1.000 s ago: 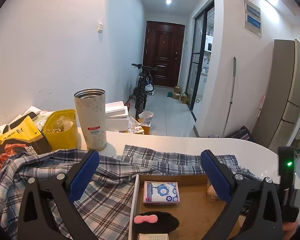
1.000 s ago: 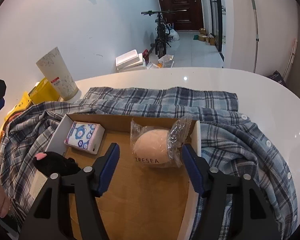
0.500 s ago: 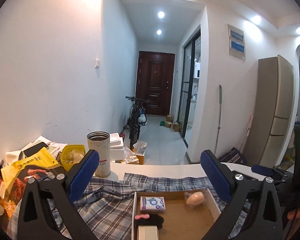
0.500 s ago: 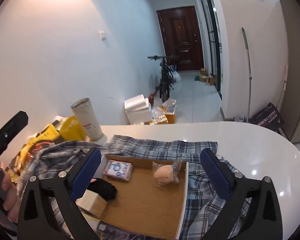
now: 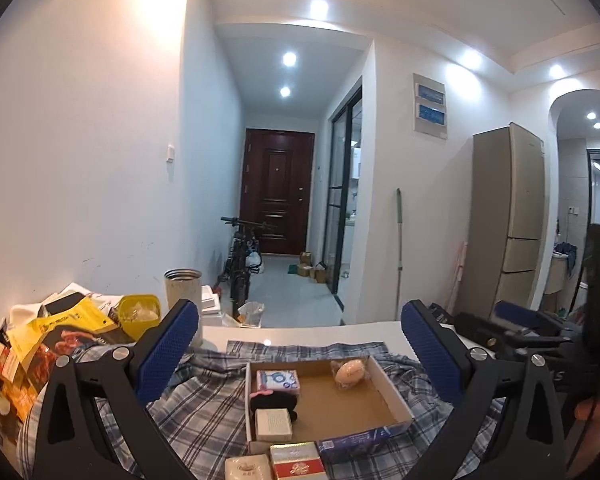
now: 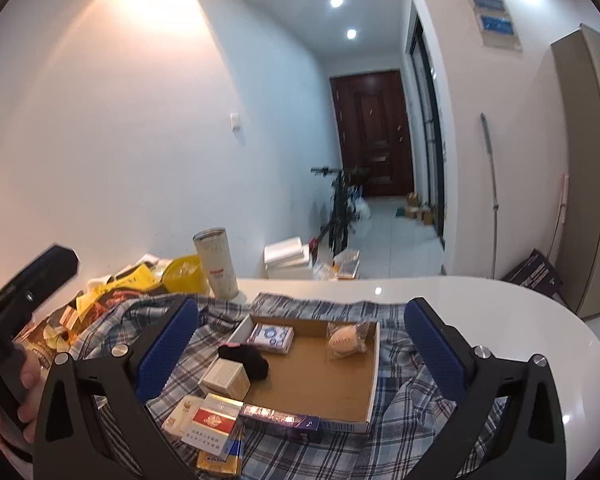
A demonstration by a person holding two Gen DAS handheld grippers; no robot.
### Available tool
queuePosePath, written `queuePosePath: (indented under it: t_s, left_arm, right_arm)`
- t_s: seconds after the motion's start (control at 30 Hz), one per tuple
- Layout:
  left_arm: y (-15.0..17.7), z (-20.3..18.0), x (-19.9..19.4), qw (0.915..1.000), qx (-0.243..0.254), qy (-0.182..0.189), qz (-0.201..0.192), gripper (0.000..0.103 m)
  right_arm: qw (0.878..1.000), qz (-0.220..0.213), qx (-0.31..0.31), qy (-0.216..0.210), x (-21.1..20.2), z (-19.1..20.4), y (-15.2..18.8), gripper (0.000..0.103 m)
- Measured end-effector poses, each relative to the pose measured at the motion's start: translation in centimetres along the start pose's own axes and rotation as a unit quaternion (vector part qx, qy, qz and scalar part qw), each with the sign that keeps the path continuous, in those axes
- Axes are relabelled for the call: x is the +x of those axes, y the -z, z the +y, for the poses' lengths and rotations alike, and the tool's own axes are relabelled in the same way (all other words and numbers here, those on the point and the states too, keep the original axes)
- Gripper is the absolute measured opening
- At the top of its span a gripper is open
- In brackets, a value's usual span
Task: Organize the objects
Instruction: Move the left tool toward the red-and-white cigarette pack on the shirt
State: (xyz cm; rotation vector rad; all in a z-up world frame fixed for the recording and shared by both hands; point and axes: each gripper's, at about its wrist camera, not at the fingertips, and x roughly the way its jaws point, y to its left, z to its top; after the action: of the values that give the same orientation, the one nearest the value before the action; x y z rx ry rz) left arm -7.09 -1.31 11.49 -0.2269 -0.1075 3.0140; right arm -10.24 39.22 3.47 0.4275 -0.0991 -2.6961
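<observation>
A shallow cardboard tray (image 5: 392, 396) (image 6: 324, 380) lies on a plaid shirt (image 5: 204, 412) (image 6: 400, 428). In it are a wrapped egg-shaped sponge (image 5: 350, 370) (image 6: 344, 340), a blue-and-white pack (image 5: 278, 380) (image 6: 271, 336), a black item with a pink bow (image 5: 274, 400) (image 6: 246, 360) and a small beige box (image 5: 273, 424) (image 6: 225, 378). A red-and-white pack (image 5: 298, 466) (image 6: 210, 424) sits at the tray's near edge. My left gripper (image 5: 300, 320) is open above and behind the tray. My right gripper (image 6: 302, 312) hangs likewise, its jaws opening, nothing between them.
A speckled tumbler (image 5: 183, 292) (image 6: 216, 264), a yellow tub (image 5: 138, 314) and snack bags (image 5: 40, 348) crowd the table's left side. The white tabletop (image 6: 500, 312) curves away to the right. Beyond lie a hallway with a bicycle (image 6: 342, 204) and a fridge (image 5: 508, 220).
Both grippers have risen and pulled back from the tray, which now looks smaller and lower. The right jaws have spread wide, leaving the wrapped sponge lying in the tray.
</observation>
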Motion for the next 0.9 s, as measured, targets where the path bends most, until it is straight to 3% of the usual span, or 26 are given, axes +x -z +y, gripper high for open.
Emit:
queuePosePath:
  t_s: [0.13, 0.37, 0.57, 0.67, 0.7, 0.9]
  left_arm:
    - [2.0, 0.5, 0.6, 0.9994, -0.002, -0.028, 0.019, 0.103]
    - [4.5, 1.1, 1.6, 0.9984, -0.003, -0.029, 0.048, 0.103]
    - [6.1, 1.2, 2.9, 0.9957, -0.005, -0.021, 0.09, 0.103]
    - [7.2, 1.2, 3.3, 0.9935, -0.012, -0.013, 0.112, 0.103]
    - [7.6, 1.2, 3.5, 0.9924, -0.016, -0.011, 0.122, 0.103]
    - [11.4, 0.7, 6.8, 0.9786, -0.032, 0.004, 0.203, 0.103]
  right_arm:
    - [0.999, -0.03, -0.005, 0.019, -0.3, 0.1, 1.5, 0.103]
    - [1.0, 0.02, 0.01, -0.001, 1.3, -1.1, 2.4, 0.103]
    - [0.998, 0.042, 0.036, 0.016, 1.4, -2.5, 3.2, 0.103]
    - [0.994, 0.05, 0.033, 0.093, 1.1, -2.6, 3.4, 0.103]
    - [0.993, 0.049, 0.025, 0.104, 1.1, -2.6, 3.5, 0.103]
    - [0.997, 0.03, 0.0, 0.076, 0.6, -2.3, 4.6, 0.103]
